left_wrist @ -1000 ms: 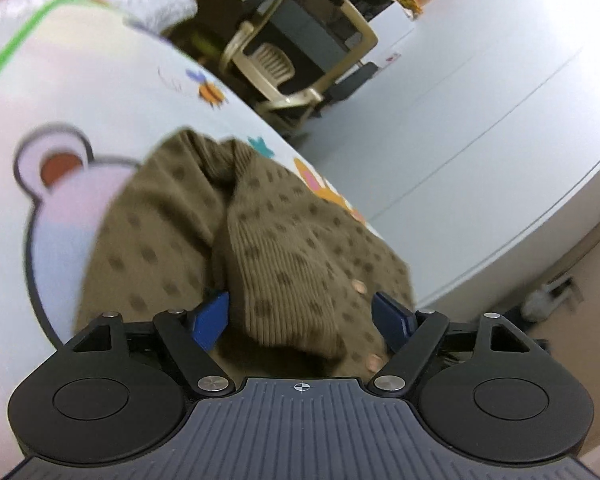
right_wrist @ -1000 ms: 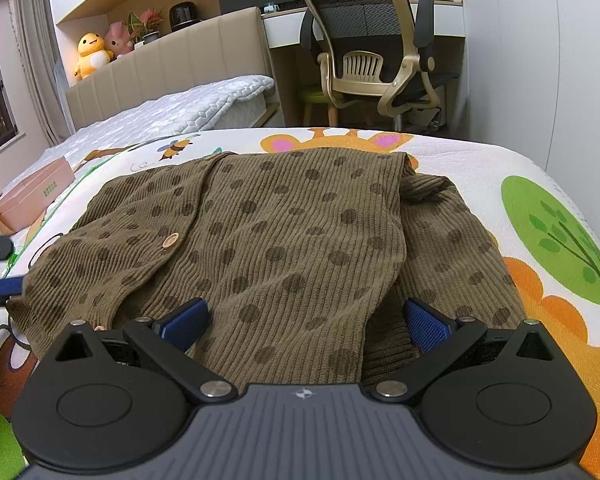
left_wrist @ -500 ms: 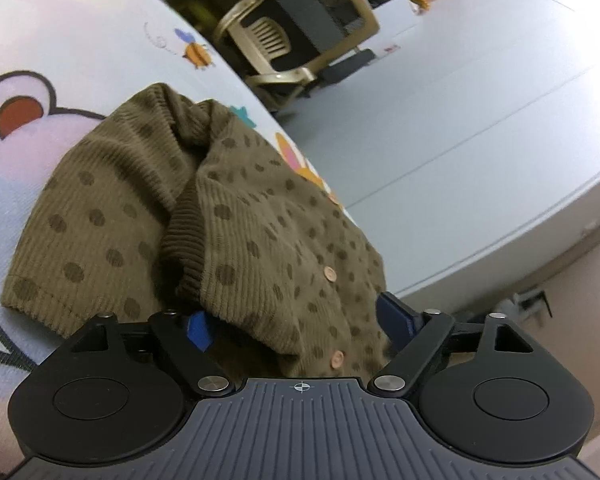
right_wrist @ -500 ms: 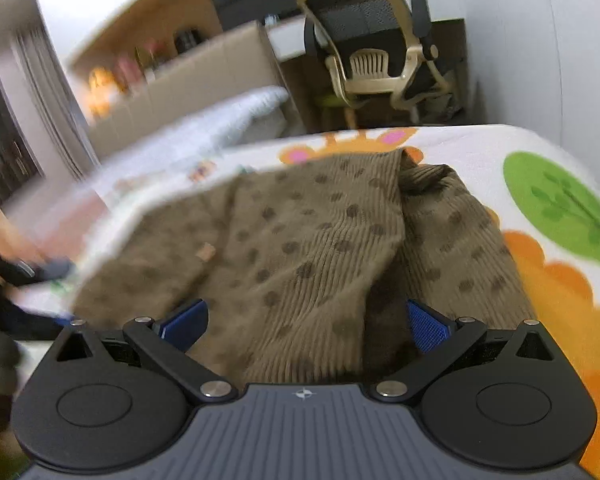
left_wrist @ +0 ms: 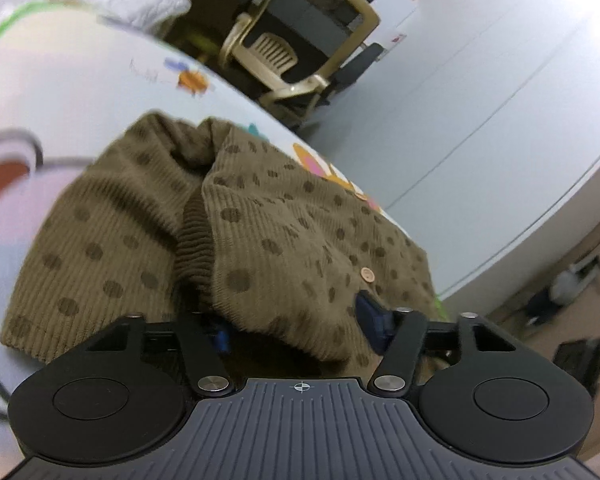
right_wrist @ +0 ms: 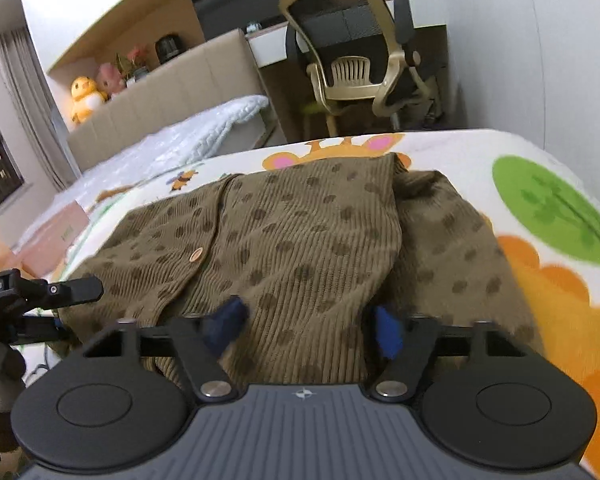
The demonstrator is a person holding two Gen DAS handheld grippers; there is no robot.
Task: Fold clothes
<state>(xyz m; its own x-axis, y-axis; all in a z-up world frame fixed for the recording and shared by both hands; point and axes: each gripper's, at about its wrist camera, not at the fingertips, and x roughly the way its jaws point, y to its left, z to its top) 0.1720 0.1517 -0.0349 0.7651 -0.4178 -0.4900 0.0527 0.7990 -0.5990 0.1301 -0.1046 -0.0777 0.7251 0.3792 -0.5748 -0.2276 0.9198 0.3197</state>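
On the bed's cartoon-printed cover point(right_wrist: 548, 208) we find a brown dotted cardigan point(right_wrist: 312, 240) spread flat, its near hem at the edge closest to us and its far end reaching the giraffe print point(right_wrist: 332, 150) by the opposite edge. We see a line of small round buttons point(right_wrist: 196, 255) running up its front, and one sleeve folded alongside its right side, toward the green tree print point(right_wrist: 556, 208).

From the right wrist view, our right gripper point(right_wrist: 306, 330) sits at the near hem with knit bunched between its blue fingers point(right_wrist: 386, 330). They are closing; one finger is motion-blurred, so we cannot tell whether the pads press the cloth yet. Our left gripper point(right_wrist: 40, 292) shows at that picture's left side, at the cardigan's left corner.

From the left wrist view, our left gripper point(left_wrist: 296, 330) has a thick fold of the cardigan point(left_wrist: 284, 240) lying between its fingers point(left_wrist: 374, 326), which are also closing; the cloth covers most of one finger, and we cannot tell whether the grip is firm. A ribbed cuff point(left_wrist: 194, 248) is tucked under the fold, and a button point(left_wrist: 367, 274) lies just beyond the right finger.

Beyond the bed's far edge stands an office chair point(right_wrist: 356, 48), with a padded headboard point(right_wrist: 172, 92) and a yellow plush toy point(right_wrist: 83, 96) to the left.
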